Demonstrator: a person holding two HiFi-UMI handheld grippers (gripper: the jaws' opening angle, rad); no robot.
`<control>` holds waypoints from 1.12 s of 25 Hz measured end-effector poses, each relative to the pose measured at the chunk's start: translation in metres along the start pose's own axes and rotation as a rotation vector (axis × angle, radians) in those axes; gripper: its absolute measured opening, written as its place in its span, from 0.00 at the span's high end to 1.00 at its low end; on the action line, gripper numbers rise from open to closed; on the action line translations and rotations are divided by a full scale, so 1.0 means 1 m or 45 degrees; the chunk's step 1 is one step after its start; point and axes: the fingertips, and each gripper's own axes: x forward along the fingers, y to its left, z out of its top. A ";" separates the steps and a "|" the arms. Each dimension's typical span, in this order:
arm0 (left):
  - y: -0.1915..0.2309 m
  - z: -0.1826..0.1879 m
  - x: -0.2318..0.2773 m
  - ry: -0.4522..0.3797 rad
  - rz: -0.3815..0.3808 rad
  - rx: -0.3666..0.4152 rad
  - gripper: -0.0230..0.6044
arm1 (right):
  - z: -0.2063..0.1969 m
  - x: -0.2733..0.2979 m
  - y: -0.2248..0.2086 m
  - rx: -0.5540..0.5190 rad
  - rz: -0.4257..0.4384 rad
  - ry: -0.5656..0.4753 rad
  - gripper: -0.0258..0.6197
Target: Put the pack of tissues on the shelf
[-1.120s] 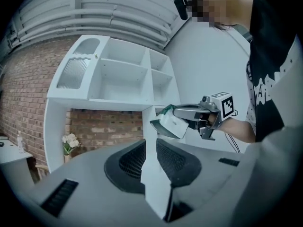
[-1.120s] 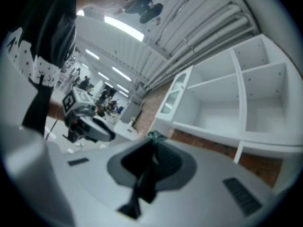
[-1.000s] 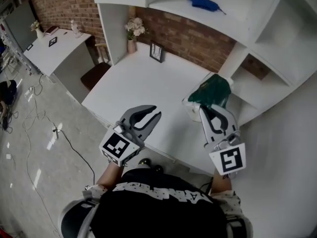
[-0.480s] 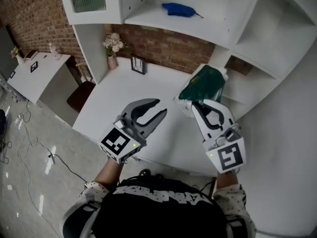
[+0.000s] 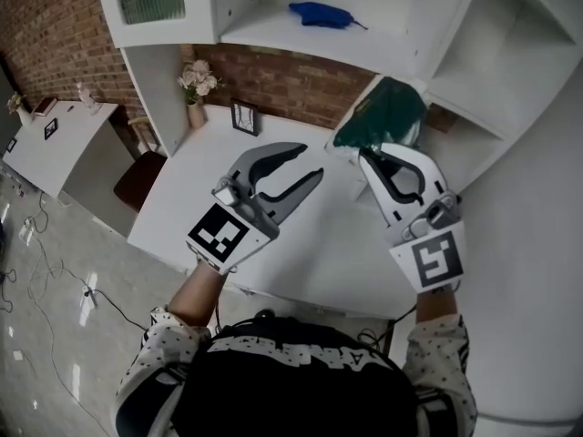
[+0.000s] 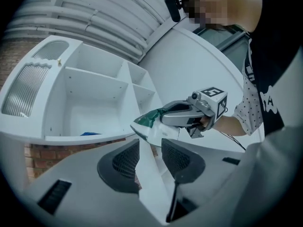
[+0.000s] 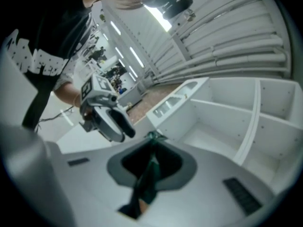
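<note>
Jaws of the left gripper (image 5: 311, 162) have just been opening and stand wide, with nothing between them. Those of the right gripper (image 5: 393, 151) are clenched on the pack of tissues (image 5: 383, 112), which is held in the air above the desk (image 5: 319, 235), close before the shelf (image 5: 364, 48). The pickup looks complete; placing and release remain. Only the head view shows a blue object (image 5: 319, 14) lying on the upper board. Only the right gripper view shows the pack pinched edge-on.
</note>
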 end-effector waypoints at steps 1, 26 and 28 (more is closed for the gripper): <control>0.001 0.003 0.002 -0.007 -0.004 0.019 0.70 | 0.001 0.001 -0.002 -0.013 0.005 0.005 0.88; 0.044 0.035 0.072 -0.059 -0.044 0.273 0.70 | -0.009 0.038 -0.050 -0.206 0.180 0.064 0.87; 0.047 0.034 0.075 -0.057 -0.041 0.264 0.71 | -0.011 0.040 -0.053 -0.208 0.189 0.068 0.87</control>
